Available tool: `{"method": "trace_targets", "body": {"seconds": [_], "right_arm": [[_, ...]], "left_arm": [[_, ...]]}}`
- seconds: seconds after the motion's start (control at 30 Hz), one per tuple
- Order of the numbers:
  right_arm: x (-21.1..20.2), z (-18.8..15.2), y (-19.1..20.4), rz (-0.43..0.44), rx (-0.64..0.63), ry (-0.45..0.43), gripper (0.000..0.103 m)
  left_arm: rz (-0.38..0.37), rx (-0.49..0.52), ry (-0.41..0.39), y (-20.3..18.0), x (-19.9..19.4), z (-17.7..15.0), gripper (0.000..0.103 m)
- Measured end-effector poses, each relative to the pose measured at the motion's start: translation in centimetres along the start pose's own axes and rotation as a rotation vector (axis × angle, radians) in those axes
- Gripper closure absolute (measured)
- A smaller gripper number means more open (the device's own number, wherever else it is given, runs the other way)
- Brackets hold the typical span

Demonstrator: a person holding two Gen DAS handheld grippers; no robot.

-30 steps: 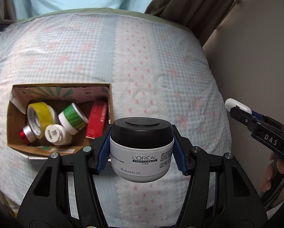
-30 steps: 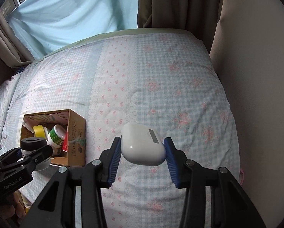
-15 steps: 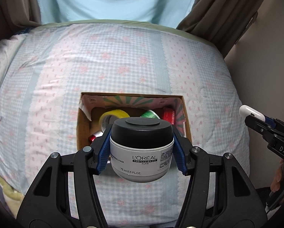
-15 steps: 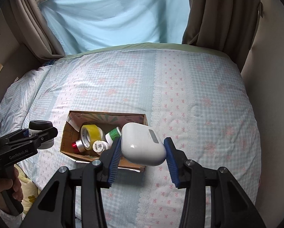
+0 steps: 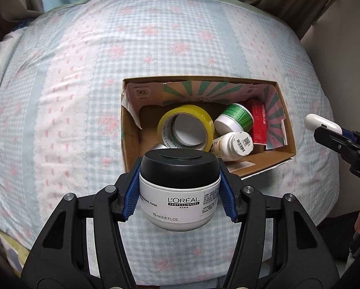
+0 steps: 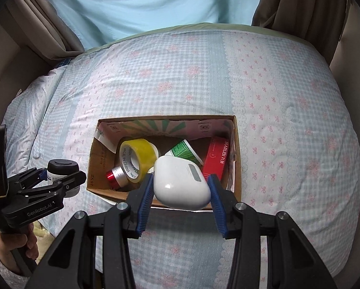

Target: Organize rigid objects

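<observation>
My left gripper (image 5: 180,192) is shut on a white L'Oréal jar with a black lid (image 5: 180,187), held above the bed just in front of the cardboard box (image 5: 129,144). My right gripper (image 6: 181,200) is shut on a white earbud case (image 6: 180,183), held over the box's near edge (image 6: 98,187). The box holds a yellow tape roll (image 5: 186,127), a green-and-white tub (image 5: 235,118), a white bottle (image 5: 235,145), a red carton (image 5: 259,125) and a red-and-silver can (image 6: 116,175). The left gripper also shows in the right wrist view (image 6: 59,180), left of the box.
The box sits on a bed with a blue-checked, pink-flowered quilt (image 5: 83,72). Light blue fabric (image 6: 143,4) and brown curtains (image 6: 300,7) hang behind the bed. A beige wall (image 5: 348,60) stands close on the right.
Both grippers have swung toward the box with their loads. The box has shifted from the left to the centre of both views and looks closer. Both grips are unchanged.
</observation>
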State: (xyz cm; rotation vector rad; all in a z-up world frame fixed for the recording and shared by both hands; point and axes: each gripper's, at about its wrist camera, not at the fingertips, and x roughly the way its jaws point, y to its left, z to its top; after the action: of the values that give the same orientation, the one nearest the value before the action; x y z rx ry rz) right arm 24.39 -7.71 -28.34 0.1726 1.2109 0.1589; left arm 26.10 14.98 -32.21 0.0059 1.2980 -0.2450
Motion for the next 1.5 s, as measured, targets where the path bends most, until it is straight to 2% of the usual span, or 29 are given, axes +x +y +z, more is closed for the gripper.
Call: {"method": "trace_targets", "body": {"seconds": [0.3, 0.73, 0.77, 0.8, 0.83, 0.87, 0.9, 0.97, 1.03, 1.13, 1.5], "right_arm": [[7.3, -1.0, -0.9, -0.025, -0.033, 0.126, 0.062], [12.6, -1.4, -0.4, -0.027, -0.124, 0.234, 0.061], [12.8, -1.4, -0.4, -0.025, -0.131, 0.242, 0.061], [13.1, -1.3, -0.3, -0.022, -0.139, 0.254, 0.061], [13.3, -1.2, -0.2, -0.020, -0.148, 0.265, 0.061], [13.3, -1.2, 0.0, -0.026, -0.158, 0.259, 0.055], [13.1, -1.2, 0.1, -0.043, -0.172, 0.247, 0.034], [12.4, -1.2, 0.3, -0.085, -0.203, 0.220, 0.007], [11.4, -1.3, 0.0, -0.109, -0.208, 0.177, 0.006], [10.8, -1.4, -0.6, -0.127, -0.189, 0.181, 0.001], [6.9, -2.0, -0.3, -0.087, -0.166, 0.140, 0.001]], "left_arm": [[0.025, 0.043, 0.082, 0.9, 6.4, 0.4, 0.050], [0.056, 0.130, 0.157, -0.3, 9.6, 1.4, 0.048], [0.041, 0.138, 0.156, -0.4, 9.5, 1.5, 0.045], [0.037, 0.143, 0.145, -0.6, 9.2, 1.7, 0.019], [0.045, 0.151, 0.128, -0.8, 8.7, 1.8, 0.001], [0.049, 0.162, 0.101, -1.0, 8.1, 2.0, 0.000], [0.051, 0.176, 0.095, -1.1, 7.8, 2.0, 0.000], [0.053, 0.188, 0.091, -1.3, 7.5, 2.2, 0.000], [0.050, 0.186, 0.094, -1.2, 7.5, 2.1, 0.000], [0.052, 0.177, 0.096, -1.1, 7.4, 2.1, 0.000], [0.082, 0.118, 0.007, -0.9, 1.3, 0.7, 0.000]]}}
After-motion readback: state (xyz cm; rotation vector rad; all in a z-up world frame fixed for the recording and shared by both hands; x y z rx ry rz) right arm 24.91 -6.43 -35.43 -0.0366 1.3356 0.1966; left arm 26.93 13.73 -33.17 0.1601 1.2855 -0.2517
